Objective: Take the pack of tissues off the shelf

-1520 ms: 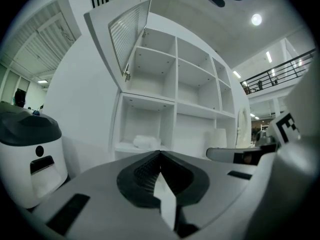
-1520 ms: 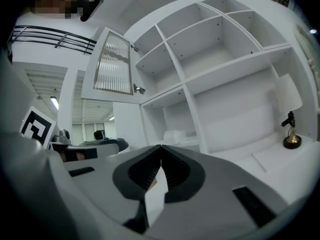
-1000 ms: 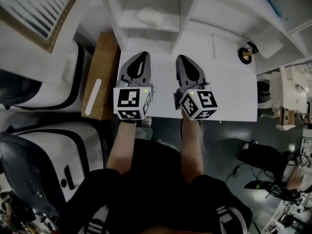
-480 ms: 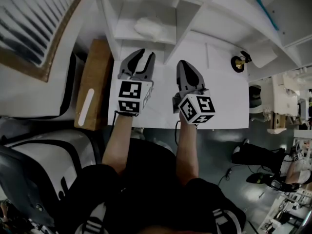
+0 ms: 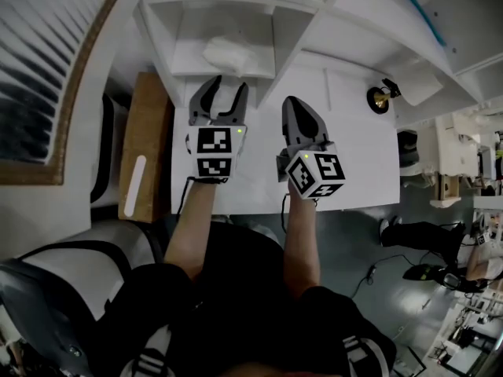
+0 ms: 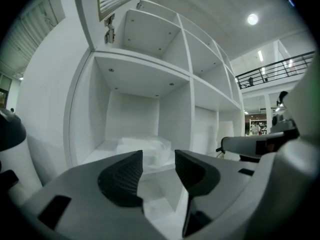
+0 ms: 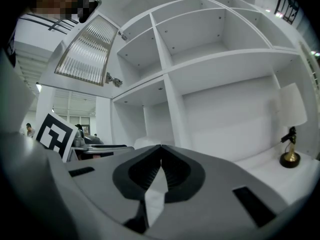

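Observation:
A white pack of tissues (image 5: 225, 54) lies in the lowest left compartment of the white shelf unit (image 5: 284, 23). In the left gripper view the pack (image 6: 145, 147) sits beyond the jaws, on the compartment floor. My left gripper (image 5: 219, 87) hovers over the white tabletop just in front of that compartment; its jaws are opening, with nothing between them (image 6: 158, 170). My right gripper (image 5: 294, 105) is beside it to the right, shut and empty (image 7: 160, 160), facing the shelf's divider.
A small brass-based lamp (image 5: 380, 96) stands on the white table (image 5: 365, 163) at the right. A brown wooden cabinet (image 5: 146, 155) adjoins the table's left edge. Upper shelf compartments (image 7: 210, 29) hold nothing visible. Cluttered floor lies to the right.
Both grippers moved forward toward the shelf. The left gripper's jaws went from shut to open and now point at the tissue pack. The right gripper stayed shut.

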{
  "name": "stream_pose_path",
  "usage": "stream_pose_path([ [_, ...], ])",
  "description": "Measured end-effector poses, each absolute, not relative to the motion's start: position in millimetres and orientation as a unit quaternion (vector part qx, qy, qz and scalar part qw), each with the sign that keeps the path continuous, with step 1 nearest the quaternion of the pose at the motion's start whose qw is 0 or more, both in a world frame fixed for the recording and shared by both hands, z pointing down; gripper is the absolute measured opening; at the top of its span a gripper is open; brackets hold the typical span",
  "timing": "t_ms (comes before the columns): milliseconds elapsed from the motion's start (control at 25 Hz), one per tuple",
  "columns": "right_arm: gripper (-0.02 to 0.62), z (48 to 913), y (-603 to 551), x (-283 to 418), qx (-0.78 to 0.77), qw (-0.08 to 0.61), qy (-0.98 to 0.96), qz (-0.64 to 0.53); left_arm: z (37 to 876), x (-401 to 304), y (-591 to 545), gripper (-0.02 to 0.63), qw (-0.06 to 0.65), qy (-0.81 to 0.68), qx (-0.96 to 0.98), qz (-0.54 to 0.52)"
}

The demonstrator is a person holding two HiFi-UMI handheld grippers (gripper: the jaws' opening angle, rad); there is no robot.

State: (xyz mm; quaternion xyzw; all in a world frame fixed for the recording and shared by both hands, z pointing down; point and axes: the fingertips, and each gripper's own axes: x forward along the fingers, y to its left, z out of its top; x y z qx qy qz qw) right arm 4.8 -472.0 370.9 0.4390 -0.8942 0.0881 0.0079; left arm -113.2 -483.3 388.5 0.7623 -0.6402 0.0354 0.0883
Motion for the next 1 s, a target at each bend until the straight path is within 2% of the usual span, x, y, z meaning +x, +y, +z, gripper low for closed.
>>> stream_pose_path([
  [480,0.020,380,-495,5,0.447,0.015,-0.890,0.088,415,-118,-512,0.195,0.133,-0.641,0.755,0.038],
  [760,0.018,368,-482,-4,0.452,0.017,-0.888,0.080,401,-125,-500,0.189,0.127,-0.642,0.756,0.020],
  [1000,0.018,368,-486,-14,0.448,0.021,-0.890,0.084,394,-139,-500,0.065,0.114,-0.654,0.747,0.021],
])
